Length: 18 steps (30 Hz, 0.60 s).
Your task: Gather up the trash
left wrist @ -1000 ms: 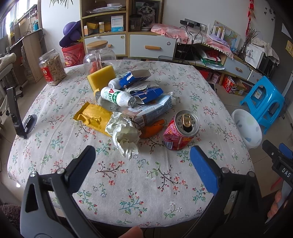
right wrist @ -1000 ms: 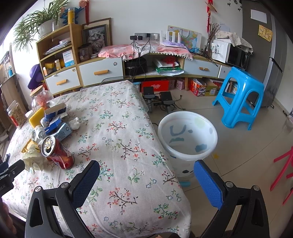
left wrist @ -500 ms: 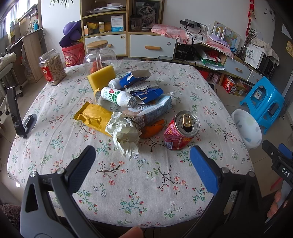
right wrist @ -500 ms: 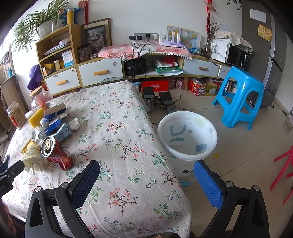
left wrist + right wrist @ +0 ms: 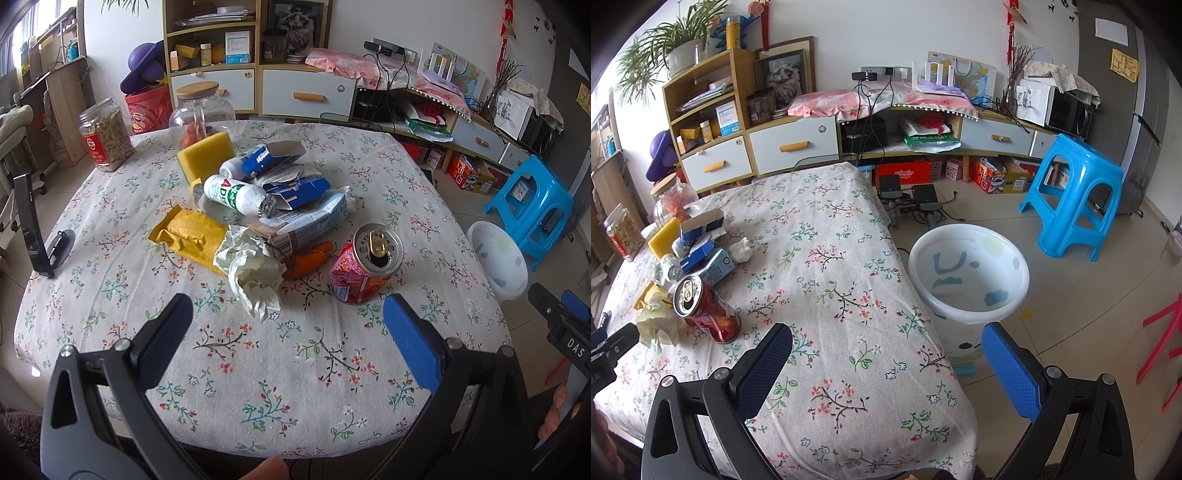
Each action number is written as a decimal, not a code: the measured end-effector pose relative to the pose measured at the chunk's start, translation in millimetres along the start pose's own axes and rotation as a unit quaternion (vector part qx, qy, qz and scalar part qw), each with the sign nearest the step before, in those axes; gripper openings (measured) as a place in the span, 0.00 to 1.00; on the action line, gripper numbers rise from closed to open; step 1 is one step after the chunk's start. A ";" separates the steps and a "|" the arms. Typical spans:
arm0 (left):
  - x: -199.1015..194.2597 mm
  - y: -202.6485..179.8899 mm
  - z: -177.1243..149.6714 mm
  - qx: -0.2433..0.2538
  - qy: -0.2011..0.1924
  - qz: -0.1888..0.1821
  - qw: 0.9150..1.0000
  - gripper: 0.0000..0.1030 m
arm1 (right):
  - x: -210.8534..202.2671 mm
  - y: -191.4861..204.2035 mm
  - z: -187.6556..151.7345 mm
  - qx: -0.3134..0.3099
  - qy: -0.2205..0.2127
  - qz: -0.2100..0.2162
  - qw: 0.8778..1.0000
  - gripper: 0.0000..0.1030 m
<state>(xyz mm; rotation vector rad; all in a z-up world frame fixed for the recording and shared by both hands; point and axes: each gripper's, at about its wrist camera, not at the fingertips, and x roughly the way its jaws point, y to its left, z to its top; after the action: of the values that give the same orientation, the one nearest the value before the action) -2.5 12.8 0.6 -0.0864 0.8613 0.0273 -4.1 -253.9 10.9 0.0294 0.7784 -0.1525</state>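
Observation:
A pile of trash lies mid-table: a red drink can [image 5: 364, 266], crumpled white tissue [image 5: 253, 271], a yellow wrapper [image 5: 188, 238], a flattened carton [image 5: 306, 225], a white bottle [image 5: 236, 194], blue boxes [image 5: 295, 192] and an orange peel [image 5: 308, 260]. The can [image 5: 705, 310] also shows in the right wrist view. My left gripper [image 5: 288, 332] is open and empty, near the table's front edge, short of the pile. My right gripper [image 5: 886, 363] is open and empty over the table's right corner. A white bin [image 5: 967, 273] stands on the floor right of the table.
A yellow sponge [image 5: 205, 160], a glass jar [image 5: 201, 110] and a snack jar [image 5: 105, 134] stand behind the pile. A phone stand [image 5: 33, 225] is at the left edge. A blue stool [image 5: 1075, 199] stands beyond the bin. Cabinets line the back wall.

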 end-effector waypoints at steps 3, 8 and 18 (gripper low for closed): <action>-0.4 -0.6 0.5 0.000 0.000 0.001 1.000 0.99 | 0.0 0.3 -0.2 0.001 -0.001 0.000 1.000 1.00; -1.0 -0.9 0.8 0.000 -0.001 0.001 1.000 0.99 | 0.6 0.5 0.2 0.001 0.000 0.001 1.000 1.00; -0.3 2.1 1.2 -0.002 0.001 -0.002 1.000 0.99 | 0.7 5.0 -0.5 -0.007 -0.001 0.004 1.000 1.00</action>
<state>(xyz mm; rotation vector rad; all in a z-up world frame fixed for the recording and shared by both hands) -1.9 15.0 1.5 -0.0913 0.8632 0.0256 -3.2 -249.0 9.9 0.0191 0.7774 -0.1392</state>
